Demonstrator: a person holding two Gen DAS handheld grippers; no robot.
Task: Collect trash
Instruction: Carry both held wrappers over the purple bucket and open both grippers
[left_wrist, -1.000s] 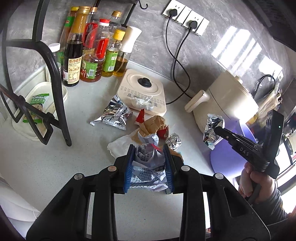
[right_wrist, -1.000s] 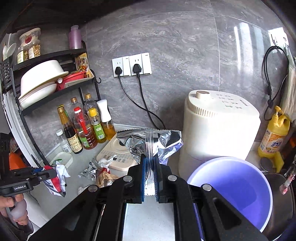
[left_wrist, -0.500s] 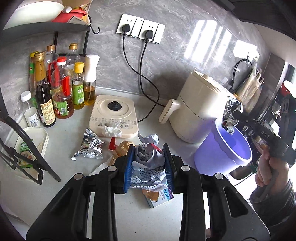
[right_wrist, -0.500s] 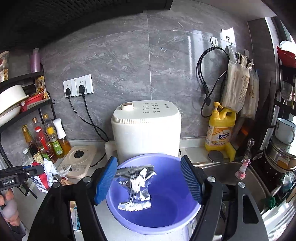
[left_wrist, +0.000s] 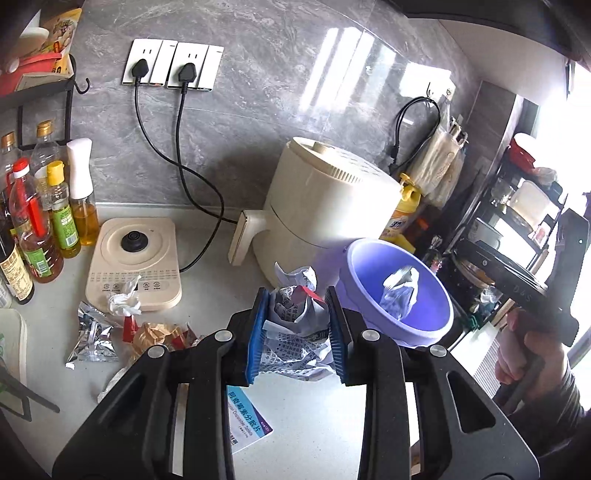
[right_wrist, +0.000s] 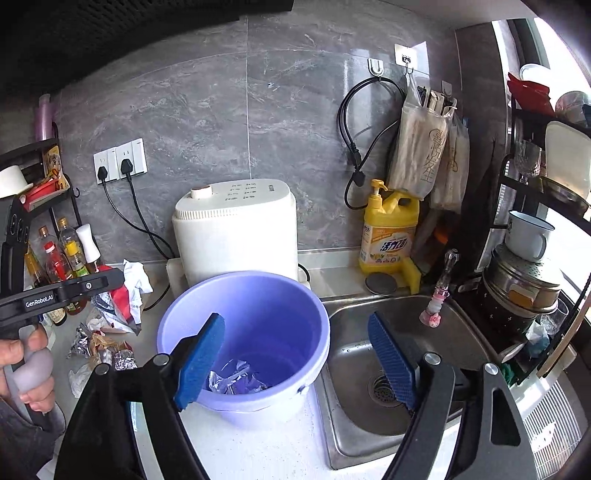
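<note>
My left gripper is shut on a crumpled printed paper wad, held above the counter left of the purple bucket. The wad also shows in the right wrist view. My right gripper is open and empty above the bucket's near right rim. A foil wrapper lies on the bucket's bottom; it also shows in the left wrist view. More trash lies on the counter: a foil packet, a brown paper wad, a white tissue.
A cream air fryer stands behind the bucket. A cream hot plate and oil bottles sit at the left. A small leaflet box lies under my left gripper. The steel sink is right of the bucket, with a yellow detergent jug behind it.
My right gripper has opened and dropped the foil wrapper into the bucket, then shifted right. My left gripper has swung toward the bucket with the paper wad.
</note>
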